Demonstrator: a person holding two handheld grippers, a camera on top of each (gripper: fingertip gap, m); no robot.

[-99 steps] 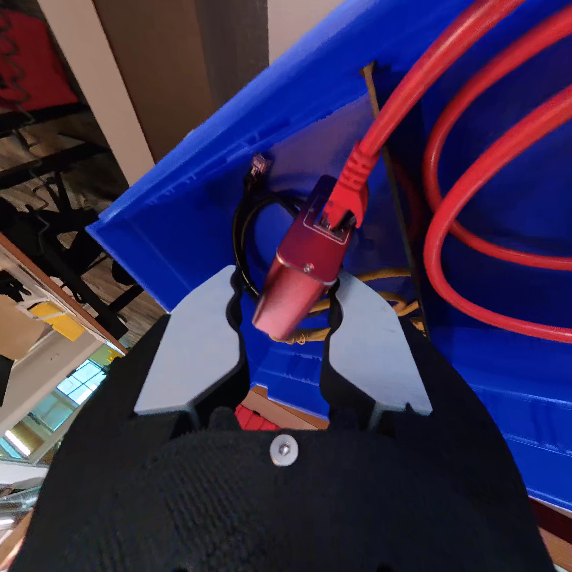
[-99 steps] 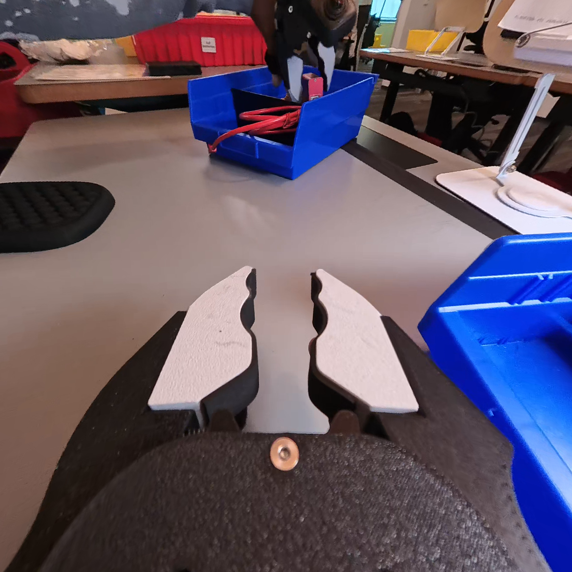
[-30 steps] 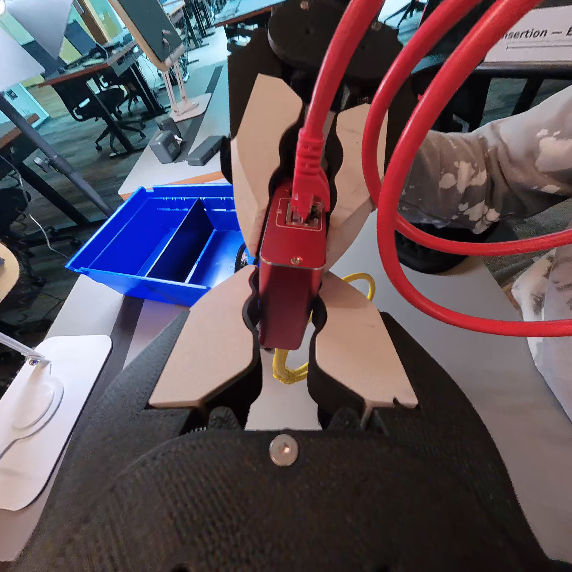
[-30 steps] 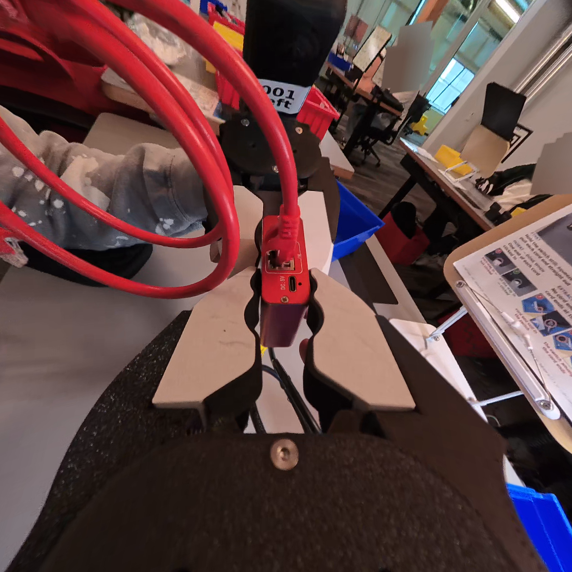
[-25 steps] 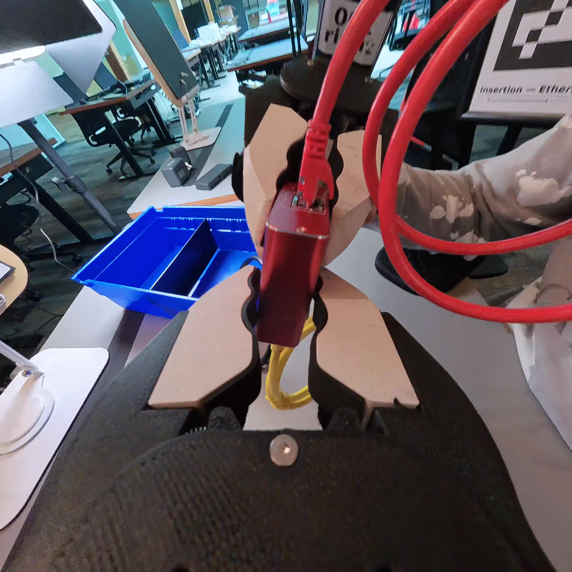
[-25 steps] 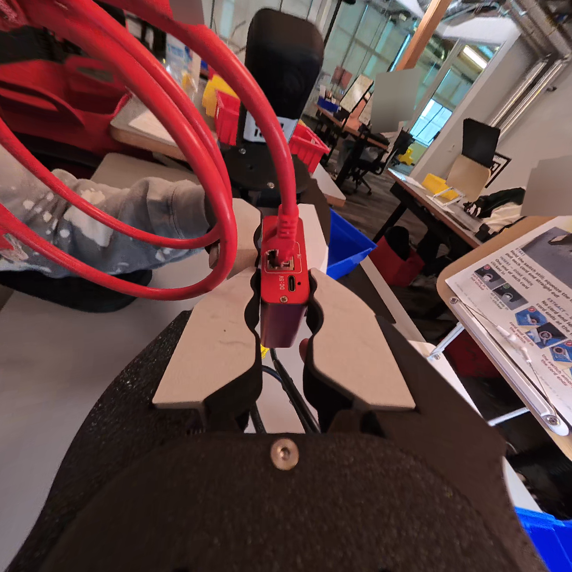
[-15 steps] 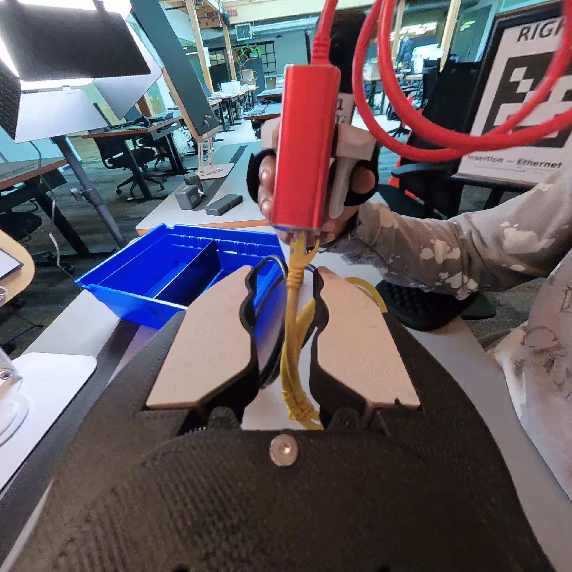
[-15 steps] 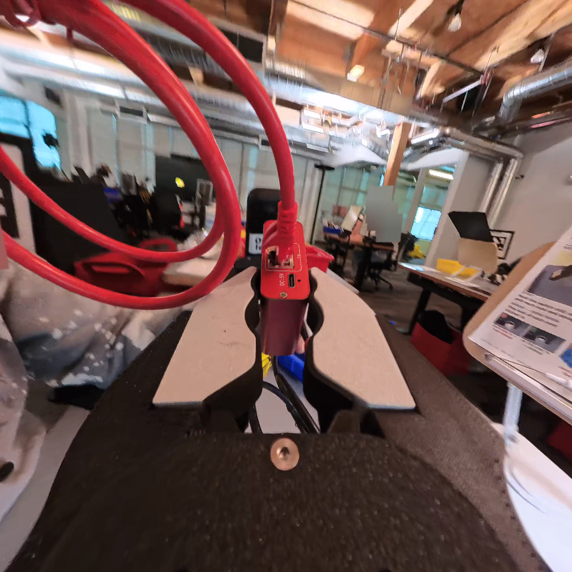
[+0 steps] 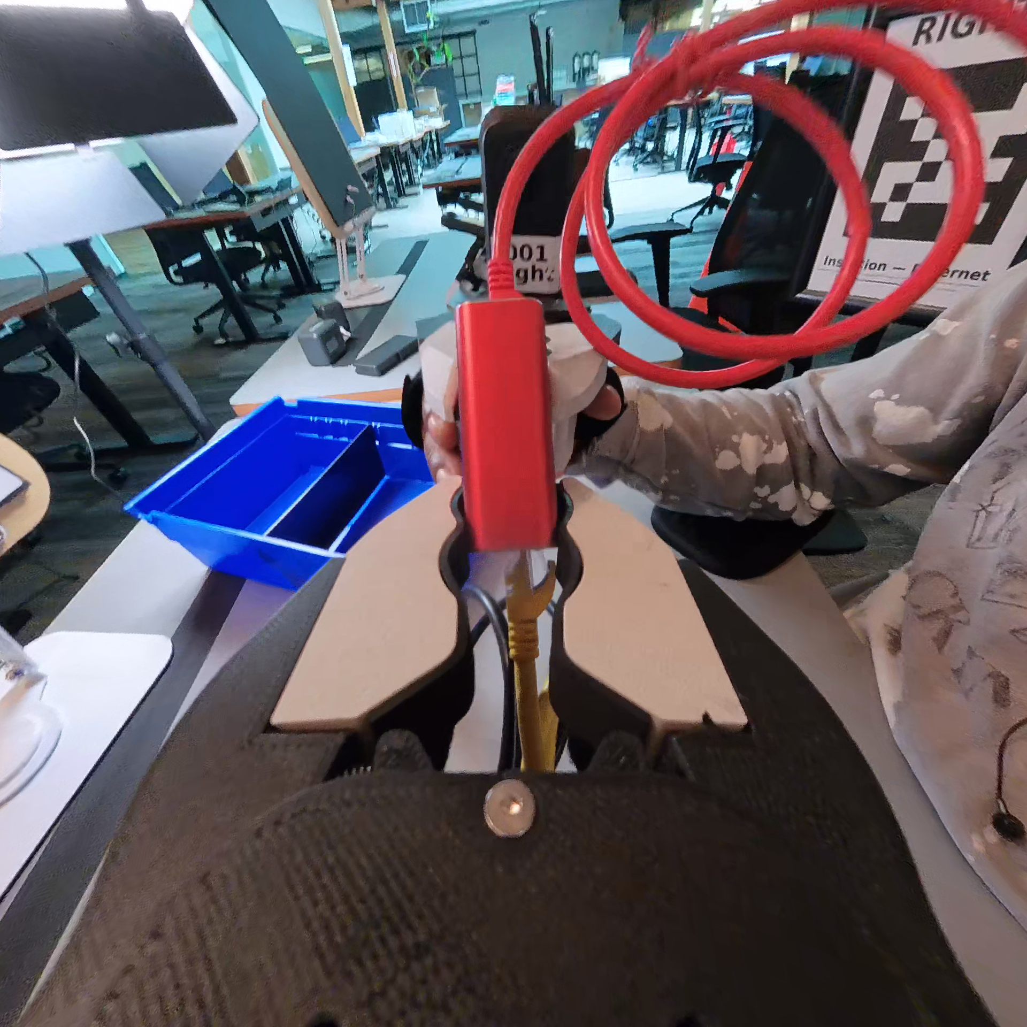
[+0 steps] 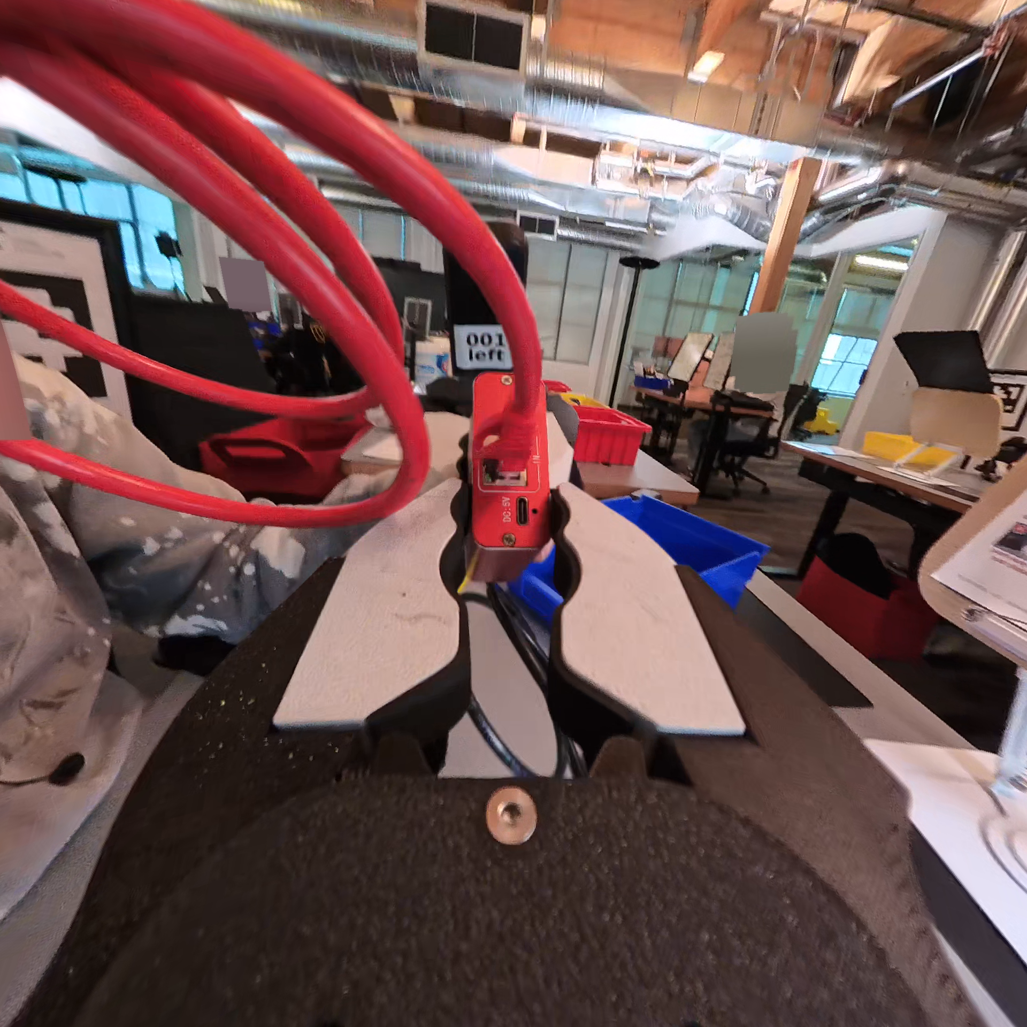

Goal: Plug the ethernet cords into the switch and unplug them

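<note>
The red switch stands upright above the table. My right gripper is shut on it, and its pale fingers show behind the switch in the left wrist view. My left gripper has its fingertips closed around the switch's lower end. The red ethernet cord is plugged into the switch's upper port and loops in big coils to the side. The yellow cord's plug meets the switch's underside; I cannot tell if it is seated. A black cable runs beside it.
A blue divided bin sits on the table behind the switch, also in the right wrist view. A person's grey spotted sleeve reaches in from the right. A white lamp base lies at the left. A tilted board with paper stands by the right gripper.
The right gripper raised the switch from lying flat to upright. The left gripper came off it half a second ago, sat below around the yellow cord, and now closes on the switch's lower end.
</note>
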